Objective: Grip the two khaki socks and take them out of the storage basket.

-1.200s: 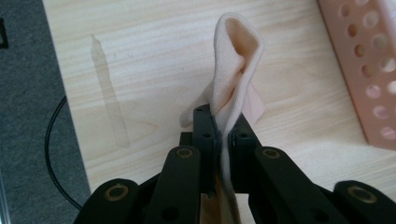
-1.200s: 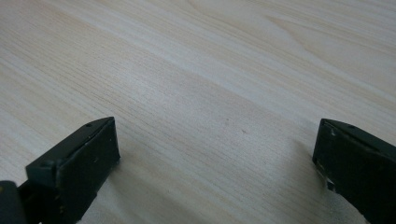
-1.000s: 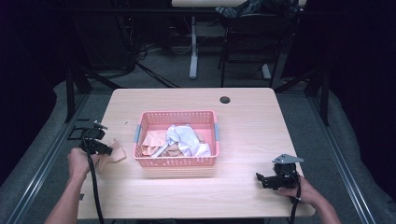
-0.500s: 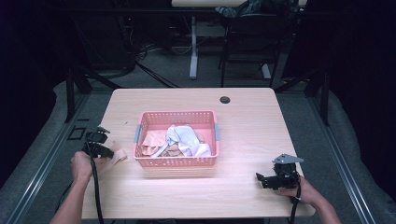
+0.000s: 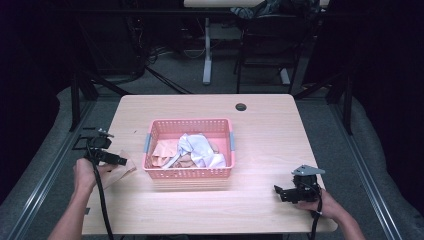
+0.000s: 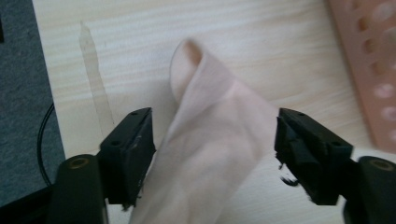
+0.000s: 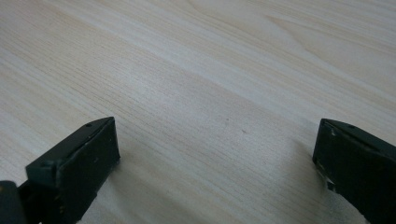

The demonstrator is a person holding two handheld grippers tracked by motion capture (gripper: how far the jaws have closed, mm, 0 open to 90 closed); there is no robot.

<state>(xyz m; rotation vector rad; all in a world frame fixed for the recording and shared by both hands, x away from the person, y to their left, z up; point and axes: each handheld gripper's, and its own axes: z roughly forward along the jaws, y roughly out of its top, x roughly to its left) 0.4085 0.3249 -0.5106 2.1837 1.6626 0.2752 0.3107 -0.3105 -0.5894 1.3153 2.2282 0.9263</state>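
The left gripper (image 5: 121, 160) hangs over a pale pink cloth (image 6: 210, 154) that lies on the desk (image 5: 260, 200) just left of the pink basket (image 5: 189, 173). Its jaws have just been opening and now stand wide on either side of the cloth, whose rolled fold runs lengthwise away from them; the pads appear clear of it, so the cloth looks released. The right gripper (image 5: 278, 192) rests well apart on the basket's far side, jaws wide over bare wood, so the left hand (image 5: 86, 172) is much the nearer to the cloth.
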